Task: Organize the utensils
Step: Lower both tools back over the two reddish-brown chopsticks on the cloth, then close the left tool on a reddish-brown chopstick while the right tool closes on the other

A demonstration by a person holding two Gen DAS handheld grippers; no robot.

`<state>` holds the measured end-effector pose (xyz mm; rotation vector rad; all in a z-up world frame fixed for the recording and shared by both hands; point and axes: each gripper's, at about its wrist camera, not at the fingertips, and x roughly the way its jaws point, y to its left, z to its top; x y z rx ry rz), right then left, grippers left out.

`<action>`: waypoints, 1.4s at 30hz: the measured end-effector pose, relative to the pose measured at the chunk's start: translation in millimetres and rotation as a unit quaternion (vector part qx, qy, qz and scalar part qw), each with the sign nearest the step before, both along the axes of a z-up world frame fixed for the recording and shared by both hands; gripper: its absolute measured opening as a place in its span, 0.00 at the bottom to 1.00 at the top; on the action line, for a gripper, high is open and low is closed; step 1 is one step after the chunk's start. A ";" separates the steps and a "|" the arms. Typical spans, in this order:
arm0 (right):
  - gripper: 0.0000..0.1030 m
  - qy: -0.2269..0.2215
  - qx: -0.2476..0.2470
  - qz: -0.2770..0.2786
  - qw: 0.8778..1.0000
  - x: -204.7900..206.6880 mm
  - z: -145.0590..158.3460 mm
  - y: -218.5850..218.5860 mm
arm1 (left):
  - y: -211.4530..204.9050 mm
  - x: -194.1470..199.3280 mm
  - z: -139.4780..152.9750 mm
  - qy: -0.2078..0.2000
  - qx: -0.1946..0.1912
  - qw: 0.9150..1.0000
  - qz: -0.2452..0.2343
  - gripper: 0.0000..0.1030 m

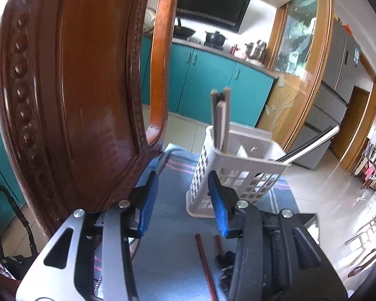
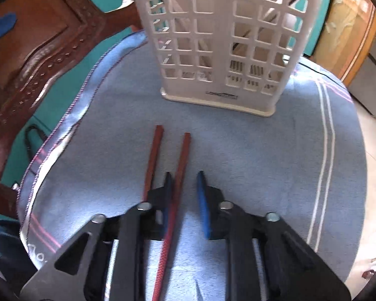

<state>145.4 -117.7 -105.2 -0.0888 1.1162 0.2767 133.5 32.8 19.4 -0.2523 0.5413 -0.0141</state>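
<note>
Chopstick [image 2: 180, 165] between right hand-held gripper [image 2: 185, 183] pads, untouched

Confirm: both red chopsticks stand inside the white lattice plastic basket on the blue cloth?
Wrong. Both red chopsticks lie flat on the blue cloth in front of the white lattice plastic basket, not inside it. The right wrist view shows it.

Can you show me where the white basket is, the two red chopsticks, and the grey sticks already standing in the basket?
White basket [image 2: 225, 40]: right wrist view, on its lattice front wall.
Red chopsticks [image 2: 181, 165]: right wrist view, on the right-hand stick's shaft.
Grey sticks [image 1: 221, 115]: left wrist view, on their upper part above the rim.
</note>
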 end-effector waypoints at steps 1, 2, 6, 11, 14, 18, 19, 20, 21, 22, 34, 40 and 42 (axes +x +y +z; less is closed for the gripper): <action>0.09 0.004 -0.001 -0.006 1.000 2.1 -0.2 -2.0 | 0.3 1.5 -5.1 0.011 0.002 1.000 0.002 0.41; 0.08 0.017 0.007 -0.016 1.000 3.5 -0.1 -8.8 | 0.2 4.2 -8.6 0.021 0.002 1.000 0.003 0.41; 0.07 0.054 0.024 -0.057 0.997 10.5 3.3 -42.9 | -1.0 16.5 -24.7 0.066 -0.004 0.998 -0.003 0.41; 0.07 0.079 0.064 -0.117 0.988 19.3 2.2 -94.8 | -12.8 38.1 -59.5 0.148 -0.033 0.988 -0.021 0.41; 0.08 0.076 0.072 -0.138 0.985 23.5 2.6 -111.8 | -27.9 48.0 -84.5 0.192 -0.046 0.980 -0.033 0.41; 0.09 0.057 0.063 -0.139 0.987 26.6 5.4 -109.4 | -44.0 51.5 -109.9 0.227 -0.034 0.973 -0.035 0.42; 0.10 0.052 0.055 -0.139 0.987 27.7 5.9 -108.1 | -46.8 52.5 -116.1 0.238 -0.038 0.970 -0.038 0.43; 0.14 0.048 0.051 -0.138 0.988 27.7 7.1 -106.2 | -48.2 51.9 -120.0 0.242 -0.039 0.969 -0.039 0.45; 0.17 0.045 0.049 -0.137 0.988 27.0 8.6 -103.3 | -48.7 49.5 -120.1 0.237 -0.034 0.970 -0.038 0.47; 0.20 0.042 0.049 -0.137 0.988 29.5 10.0 -99.7 | -50.2 48.7 -119.8 0.237 -0.025 0.971 -0.039 0.48; 0.21 0.028 0.004 -0.133 0.991 33.1 6.6 -69.9 | -52.5 43.2 -117.6 0.250 0.002 0.967 -0.058 0.49; 0.21 0.021 -0.007 -0.136 0.990 26.7 6.9 -68.7 | -58.1 45.8 -117.4 0.251 0.016 0.965 -0.068 0.49; 0.21 0.019 -0.011 -0.136 0.990 24.3 7.5 -67.0 | -61.4 45.5 -117.4 0.250 0.024 0.965 -0.071 0.47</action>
